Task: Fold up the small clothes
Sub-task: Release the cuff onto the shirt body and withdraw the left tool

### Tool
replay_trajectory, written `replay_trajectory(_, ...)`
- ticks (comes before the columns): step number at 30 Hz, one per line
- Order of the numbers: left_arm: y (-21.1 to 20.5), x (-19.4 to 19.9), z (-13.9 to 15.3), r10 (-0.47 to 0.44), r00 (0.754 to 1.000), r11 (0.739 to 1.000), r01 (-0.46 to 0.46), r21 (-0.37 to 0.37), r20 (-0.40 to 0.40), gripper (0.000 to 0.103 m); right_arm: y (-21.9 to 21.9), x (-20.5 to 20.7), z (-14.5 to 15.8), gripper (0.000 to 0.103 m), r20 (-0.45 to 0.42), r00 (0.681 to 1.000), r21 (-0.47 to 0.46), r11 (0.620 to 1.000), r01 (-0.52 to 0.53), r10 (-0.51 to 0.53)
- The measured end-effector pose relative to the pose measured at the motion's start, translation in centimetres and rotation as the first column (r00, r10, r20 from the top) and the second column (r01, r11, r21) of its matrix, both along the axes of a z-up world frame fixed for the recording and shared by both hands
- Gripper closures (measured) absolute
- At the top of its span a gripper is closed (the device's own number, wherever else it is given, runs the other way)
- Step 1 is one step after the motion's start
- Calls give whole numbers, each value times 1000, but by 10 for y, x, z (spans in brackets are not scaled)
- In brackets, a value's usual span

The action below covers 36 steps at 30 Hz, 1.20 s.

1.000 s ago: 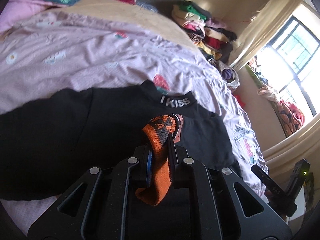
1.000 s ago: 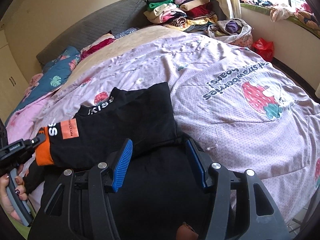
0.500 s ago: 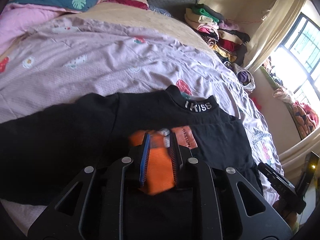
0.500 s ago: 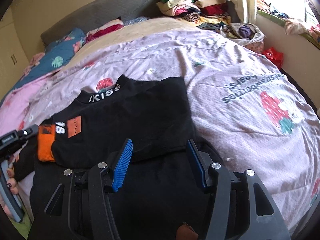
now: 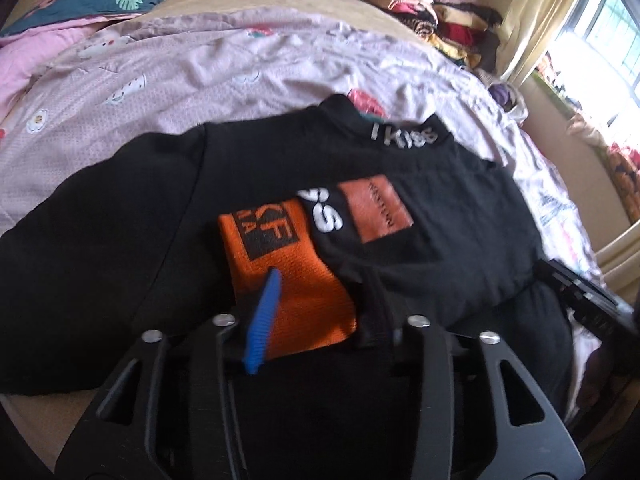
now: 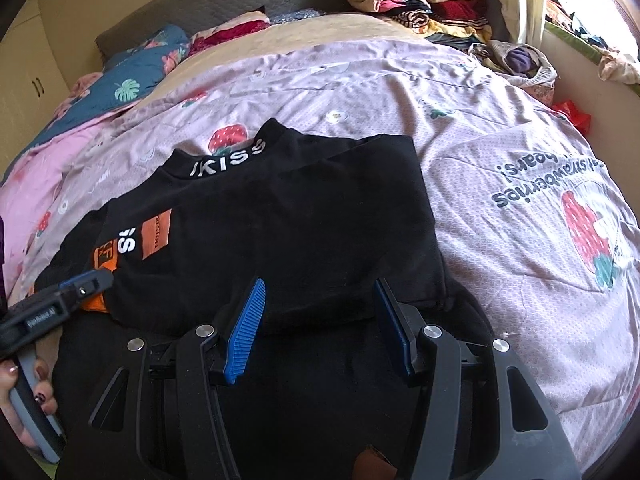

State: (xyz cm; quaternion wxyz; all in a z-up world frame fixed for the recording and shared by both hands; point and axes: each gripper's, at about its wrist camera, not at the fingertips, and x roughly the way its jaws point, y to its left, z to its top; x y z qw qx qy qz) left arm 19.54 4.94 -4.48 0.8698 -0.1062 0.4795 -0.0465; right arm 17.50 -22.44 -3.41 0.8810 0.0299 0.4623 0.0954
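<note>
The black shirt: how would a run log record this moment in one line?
black shirt on bed | orange cuff folded over | left tool open | right tool open

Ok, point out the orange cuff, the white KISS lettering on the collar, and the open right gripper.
orange cuff (image 5: pixel 296 296), left wrist view, on the knit orange fabric below the black logo square.
KISS lettering (image 6: pixel 224 162), right wrist view, on the white letters along the collar band.
right gripper (image 6: pixel 320 320), right wrist view, midway between its blue fingertips.

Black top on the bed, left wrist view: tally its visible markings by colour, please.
On the black long-sleeved knit top:
Orange: 2, the orange ribbed sleeve cuff and the orange rectangular patch
White: 2, the white "KISS" collar lettering and the white sleeve lettering
Black: 1, the black square logo on the cuff
Total: 5
</note>
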Motion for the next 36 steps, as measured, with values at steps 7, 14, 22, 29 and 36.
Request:
replay_trajectory(7, 4, -2, -11, -6, 1000, 1000, 6, -1, -15, 62, -11, 11, -32, 49, -92, 995, -33, 999, 33, -36)
replay_trajectory(14, 8, -15, 5, 10, 1000, 1000, -10, 6, 8, 45, -14, -11, -7, 36, -29, 999, 28, 999, 33, -32)
replay_trajectory(22, 8, -30, 24, 27, 999, 1000, -27, 10, 36, 10, -15, -35, 18, 11, 34, 999, 90, 996, 24, -27)
replay_trajectory(29, 13, -37, 35, 50, 997, 999, -51, 7, 51, 10, -5, -53, 39, 6, 89, 996, 108, 994, 4, -13)
replay_trajectory(36, 20, -44, 39, 73, 996, 997, -73, -1, 58, 10, 16, -65, 53, 6, 121, 992, 81, 996, -39, 29)
